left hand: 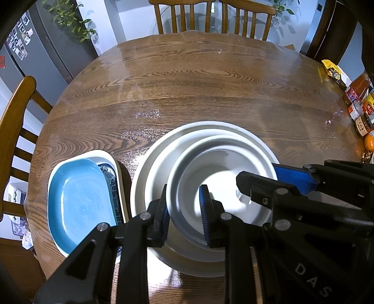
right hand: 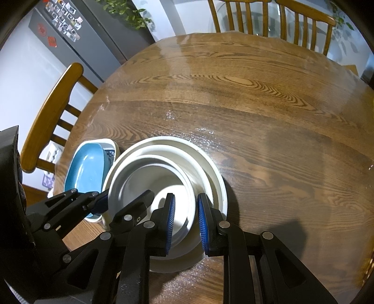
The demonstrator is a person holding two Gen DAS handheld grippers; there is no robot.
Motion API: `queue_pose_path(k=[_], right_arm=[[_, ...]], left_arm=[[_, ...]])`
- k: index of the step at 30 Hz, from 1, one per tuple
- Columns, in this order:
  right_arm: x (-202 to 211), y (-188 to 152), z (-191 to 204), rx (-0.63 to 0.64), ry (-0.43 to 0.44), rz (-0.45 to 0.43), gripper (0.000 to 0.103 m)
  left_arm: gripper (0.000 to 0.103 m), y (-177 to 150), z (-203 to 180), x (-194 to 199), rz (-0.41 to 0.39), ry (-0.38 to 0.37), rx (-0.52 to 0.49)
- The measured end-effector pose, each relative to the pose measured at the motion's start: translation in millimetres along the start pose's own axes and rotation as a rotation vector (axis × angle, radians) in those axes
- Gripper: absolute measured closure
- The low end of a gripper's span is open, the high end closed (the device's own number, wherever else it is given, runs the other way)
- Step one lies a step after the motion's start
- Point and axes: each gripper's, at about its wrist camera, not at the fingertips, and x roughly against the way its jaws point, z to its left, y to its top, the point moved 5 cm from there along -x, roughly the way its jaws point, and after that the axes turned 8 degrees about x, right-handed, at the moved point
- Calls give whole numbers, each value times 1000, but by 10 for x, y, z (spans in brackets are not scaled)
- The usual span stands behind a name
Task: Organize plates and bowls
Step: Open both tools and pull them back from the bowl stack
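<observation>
Landmark: stack of three nested white round ceramic bowls (left hand: 211,131), near front edge of round brown wooden desk (left hand: 187,77).
- Just left of stack: blue oval ceramic dish (left hand: 79,205), lying in a larger white oval dish (left hand: 102,153).
- Far right of stack, at desk edge: cluster of labelled glass jars and packets (left hand: 357,105).
- Behind stack, past desk: two slatted wooden chairs (left hand: 210,21).
- Left tool (left hand: 184,210) straddles innermost bowl's left rim; right tool (right hand: 185,222) straddles its right rim.
</observation>
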Motion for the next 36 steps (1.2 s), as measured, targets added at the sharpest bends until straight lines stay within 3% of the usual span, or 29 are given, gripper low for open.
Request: queue_pose_path(k=[11,15,23,25,29,32,36], right_arm=[[39,0,10,1,0,-8,82],[80,-6,-3,-1,-2,-18,82],[173,-21,1,-13,-1,-37,82],[203,-23,8,-12,-2,-44,81],[286,-38,-2,-18,-7,-65,81],[367,-55,-27,-29,-16,-88,69],[493,-79,-75,-46,-22,-120,56]], left_arm=[[71,-4,-2,70,-18,3,-5],[59,10,-34,134,-35,0,-12],[57,31,-50,225,-59,-4,-21],[44,28,-53,246,-65,-1,-23],[43,44,-34,324,-89,-4,-18],[42,53,-14,383,-101,-8,-9],[31,48,10,473,-122,-9,1]])
